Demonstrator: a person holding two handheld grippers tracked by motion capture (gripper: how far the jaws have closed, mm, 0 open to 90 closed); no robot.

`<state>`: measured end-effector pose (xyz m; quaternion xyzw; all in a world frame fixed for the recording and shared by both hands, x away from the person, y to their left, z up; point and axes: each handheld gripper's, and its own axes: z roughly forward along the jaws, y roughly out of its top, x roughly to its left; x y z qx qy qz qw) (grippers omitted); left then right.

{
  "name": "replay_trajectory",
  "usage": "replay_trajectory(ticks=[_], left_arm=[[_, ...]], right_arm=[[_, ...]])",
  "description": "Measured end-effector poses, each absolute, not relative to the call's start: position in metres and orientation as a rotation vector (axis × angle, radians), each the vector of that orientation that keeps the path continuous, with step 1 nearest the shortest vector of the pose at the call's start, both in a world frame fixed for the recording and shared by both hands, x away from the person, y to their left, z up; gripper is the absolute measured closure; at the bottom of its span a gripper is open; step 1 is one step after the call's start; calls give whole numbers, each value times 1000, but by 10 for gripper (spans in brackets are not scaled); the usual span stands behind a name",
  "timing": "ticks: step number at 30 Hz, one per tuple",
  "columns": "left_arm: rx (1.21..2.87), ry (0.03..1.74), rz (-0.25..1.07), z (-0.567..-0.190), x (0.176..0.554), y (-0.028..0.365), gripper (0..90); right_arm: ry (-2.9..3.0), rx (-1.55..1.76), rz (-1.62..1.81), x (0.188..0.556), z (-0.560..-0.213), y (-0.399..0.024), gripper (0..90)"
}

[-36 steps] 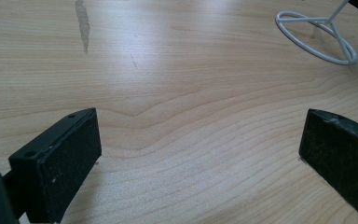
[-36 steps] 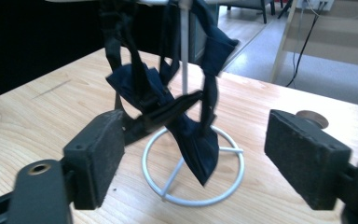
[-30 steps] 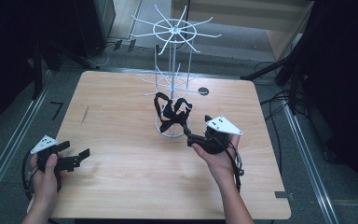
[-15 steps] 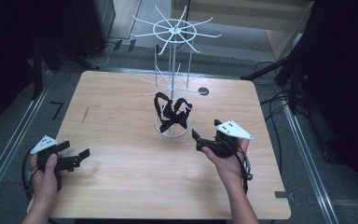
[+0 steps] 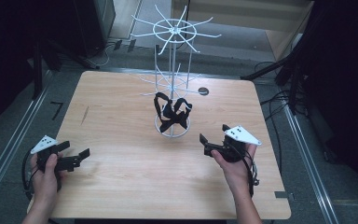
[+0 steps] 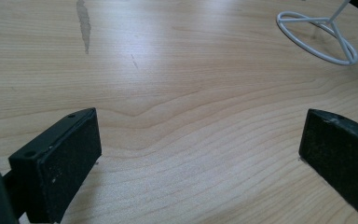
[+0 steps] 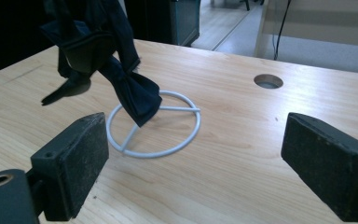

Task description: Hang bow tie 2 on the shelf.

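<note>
A white wire display rack (image 5: 172, 70) stands at the table's middle on a ring base (image 7: 154, 128). A black fabric item with straps (image 5: 171, 113) hangs from its lower arms, its dark tail (image 7: 130, 88) dangling over the ring. My right gripper (image 5: 213, 138) is open and empty, low over the table just right of the rack base. My left gripper (image 5: 78, 157) is open and empty near the front left edge, pointing right; the rack's ring (image 6: 319, 37) lies far off in the left gripper view.
The wooden table (image 5: 121, 186) has a round cable hole (image 5: 203, 91) behind the rack, also a round hole (image 7: 268, 80) in the right gripper view. A grey scuff mark (image 6: 84, 23) streaks the wood at left. Dark furniture and cables ring the table.
My right gripper has pulled back from the hanging black fabric item toward the front right and now stands apart from the rack. The left gripper has stayed put.
</note>
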<state>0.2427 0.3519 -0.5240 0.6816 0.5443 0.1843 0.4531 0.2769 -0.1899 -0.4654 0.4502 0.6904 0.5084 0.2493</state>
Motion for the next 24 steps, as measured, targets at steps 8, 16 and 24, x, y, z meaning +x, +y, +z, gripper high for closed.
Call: replay_trajectory(ticks=[8, 16, 24], left_arm=[[1681, 1346, 457, -524, 242, 352, 0], [1681, 1346, 459, -524, 242, 352, 0], [1680, 1347, 459, -524, 242, 352, 0]], right_arm=[[1860, 1254, 1383, 273, -473, -202, 75], [1841, 1294, 1378, 269, -481, -217, 75], [1838, 1303, 1356, 264, -488, -229, 75]])
